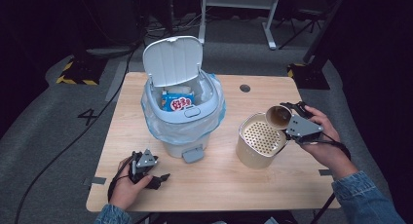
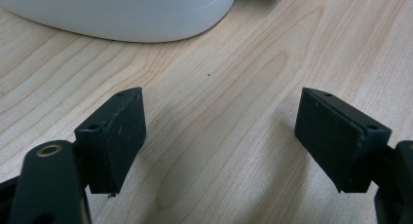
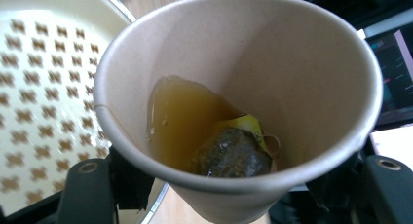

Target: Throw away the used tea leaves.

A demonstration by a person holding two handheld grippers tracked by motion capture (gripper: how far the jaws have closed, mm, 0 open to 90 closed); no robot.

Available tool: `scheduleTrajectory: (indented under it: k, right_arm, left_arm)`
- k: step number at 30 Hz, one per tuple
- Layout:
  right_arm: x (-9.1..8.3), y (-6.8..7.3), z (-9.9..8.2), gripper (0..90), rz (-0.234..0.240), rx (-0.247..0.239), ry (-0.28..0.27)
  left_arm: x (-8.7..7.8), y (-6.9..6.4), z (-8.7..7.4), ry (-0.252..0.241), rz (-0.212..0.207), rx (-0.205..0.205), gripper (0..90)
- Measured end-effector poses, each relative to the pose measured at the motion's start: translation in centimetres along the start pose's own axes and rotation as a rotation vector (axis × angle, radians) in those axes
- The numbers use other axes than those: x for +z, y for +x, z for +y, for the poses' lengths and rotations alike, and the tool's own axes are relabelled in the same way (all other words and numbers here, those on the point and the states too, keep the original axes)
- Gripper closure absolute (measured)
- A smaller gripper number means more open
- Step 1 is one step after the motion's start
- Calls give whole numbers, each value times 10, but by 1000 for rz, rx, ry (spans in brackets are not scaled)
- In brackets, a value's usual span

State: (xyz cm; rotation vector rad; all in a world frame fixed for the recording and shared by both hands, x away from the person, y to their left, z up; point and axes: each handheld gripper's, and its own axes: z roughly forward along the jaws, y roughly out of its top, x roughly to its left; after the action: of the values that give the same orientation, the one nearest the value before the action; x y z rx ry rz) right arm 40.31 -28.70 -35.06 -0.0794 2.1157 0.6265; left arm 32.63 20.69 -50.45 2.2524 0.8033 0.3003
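right gripper fingers clamping tilted paper cup over perforated strainer pot

Both sleeves are blue denim, cuffs showing at the wrists. The left gripper and right gripper are black handheld units, each with a grey three-cornered plate on top and a black cable trailing off. Up close the jaws are chunky black blocks with flat textured pads, small screw holes at the corners and a brass-coloured bushing at the pivot.
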Motion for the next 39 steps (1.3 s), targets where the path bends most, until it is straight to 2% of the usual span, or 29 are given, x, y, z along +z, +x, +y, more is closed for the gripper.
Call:
scheduleTrajectory:
  k: [6,9,14,20,25,26,27,32,35,37,38,39]
  right_arm:
    - [1,10,6,320,-67,-200,69]
    - [3,14,7,320,-85,-273,101]
    - [5,21,9,320,-147,-422,169]
    - [7,33,13,320,-258,-660,250]
    - [7,42,17,319,-338,-838,285]
    - [6,44,18,319,-370,-890,293]
    - [6,46,19,319,-384,-909,298]
    - [6,57,21,317,-460,-1064,311]
    - [6,61,20,318,-499,-1093,315]
    - [5,64,21,318,-535,-1138,323]
    - [5,65,22,318,-544,-1172,332]
    - [5,65,22,318,-545,-1184,334]
  left_arm:
    - [0,0,0,0,0,0,193]
    - [0,0,0,0,0,0,194]
    - [0,0,0,1,1,0,194]
    - [0,0,0,0,2,1,194]
    - [0,0,0,1,3,2,194]
    - [0,0,0,1,3,2,194]
    - [0,0,0,1,2,1,194]
    - [-1,0,0,1,2,1,193]
    - [-1,0,-1,1,2,1,194]
    - [-1,0,-1,1,2,1,194]
    - [-1,0,-1,1,2,1,193]
    - [-1,0,-1,1,2,1,194]
